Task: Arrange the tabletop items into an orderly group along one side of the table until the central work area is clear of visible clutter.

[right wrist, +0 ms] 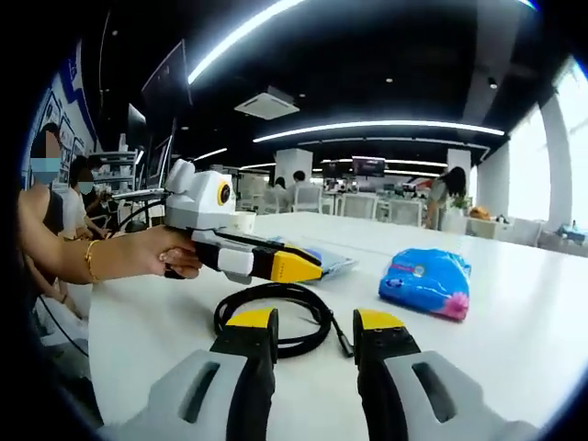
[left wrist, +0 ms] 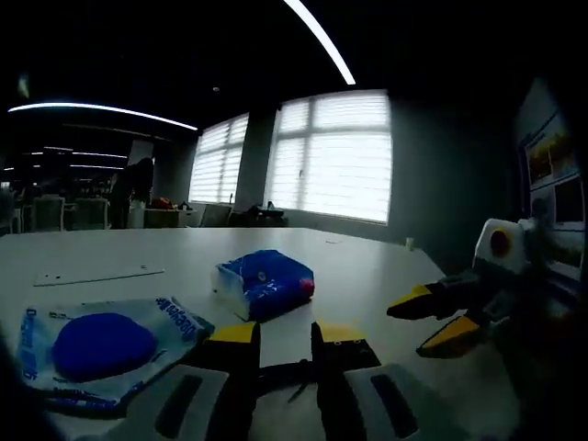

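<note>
A blue tissue pack (left wrist: 265, 283) lies on the white table (left wrist: 367, 266) just ahead of my left gripper (left wrist: 287, 335), whose jaws stand open over bare tabletop. Left of those jaws lies a flat wipes pack (left wrist: 101, 349) with a round blue lid. My right gripper (left wrist: 432, 319) comes in from the right, yellow tips apart. In the right gripper view, a coiled black cable (right wrist: 276, 317) lies just ahead of my open right gripper (right wrist: 316, 322), its loose end reaching in between the jaws. The tissue pack (right wrist: 427, 280) sits to the right. A hand holds the left gripper (right wrist: 296, 266) above the cable.
A thin white sheet (left wrist: 96, 274) lies flat on the table's far left. The wipes pack (right wrist: 333, 262) shows behind the left gripper. Seated people (right wrist: 55, 211) are beside the table edge. Chairs and desks stand far behind; bright windows (left wrist: 335, 156) line the back wall.
</note>
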Demonstrator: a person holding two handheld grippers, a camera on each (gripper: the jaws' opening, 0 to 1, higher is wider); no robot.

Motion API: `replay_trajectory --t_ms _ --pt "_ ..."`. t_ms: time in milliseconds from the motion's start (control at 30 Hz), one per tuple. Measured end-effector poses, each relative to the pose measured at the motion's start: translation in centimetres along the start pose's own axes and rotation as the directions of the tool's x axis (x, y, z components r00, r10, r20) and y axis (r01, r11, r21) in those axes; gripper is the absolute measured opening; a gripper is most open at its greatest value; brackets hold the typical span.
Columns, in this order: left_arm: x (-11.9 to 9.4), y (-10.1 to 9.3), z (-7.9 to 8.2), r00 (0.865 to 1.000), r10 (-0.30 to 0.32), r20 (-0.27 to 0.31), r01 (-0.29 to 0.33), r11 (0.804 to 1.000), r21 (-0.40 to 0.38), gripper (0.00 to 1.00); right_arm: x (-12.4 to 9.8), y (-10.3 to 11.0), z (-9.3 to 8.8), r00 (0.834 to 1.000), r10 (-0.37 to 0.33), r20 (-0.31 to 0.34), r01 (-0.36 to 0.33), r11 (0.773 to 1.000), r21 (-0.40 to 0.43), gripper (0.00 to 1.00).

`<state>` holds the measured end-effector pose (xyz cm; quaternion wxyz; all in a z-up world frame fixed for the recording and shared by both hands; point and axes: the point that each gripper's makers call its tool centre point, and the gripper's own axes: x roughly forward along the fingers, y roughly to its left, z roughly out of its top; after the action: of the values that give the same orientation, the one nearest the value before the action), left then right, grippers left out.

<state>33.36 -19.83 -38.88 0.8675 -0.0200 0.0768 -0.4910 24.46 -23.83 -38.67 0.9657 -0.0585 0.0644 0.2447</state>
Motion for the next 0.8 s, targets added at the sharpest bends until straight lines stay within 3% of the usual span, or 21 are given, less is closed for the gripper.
replay_trajectory --t_ms 200,333,500,800 --pt "1.3 0.4 0.1 0.999 0.048 0.002 -0.048 0.999 -0.001 0.21 0.8 -2.5 0.7 0.999 -0.031 0.017 0.031 1.0 -0.005 0.31" --pt "2.0 -0.1 0.6 0.999 0.025 0.039 -0.022 0.998 -0.054 0.21 1.0 -3.8 0.9 0.999 -0.046 0.023 0.046 0.999 0.009 0.31" --pt "2.7 0.6 0.8 0.999 0.034 0.033 -0.032 0.998 -0.058 0.21 1.3 -5.6 0.7 0.998 -0.069 0.007 0.069 0.998 -0.002 0.24" --pt "4.1 1.6 0.6 0.999 0.051 -0.008 -0.051 0.998 -0.032 0.21 2.3 -9.5 0.7 0.992 -0.123 -0.008 0.123 0.992 0.014 0.25"
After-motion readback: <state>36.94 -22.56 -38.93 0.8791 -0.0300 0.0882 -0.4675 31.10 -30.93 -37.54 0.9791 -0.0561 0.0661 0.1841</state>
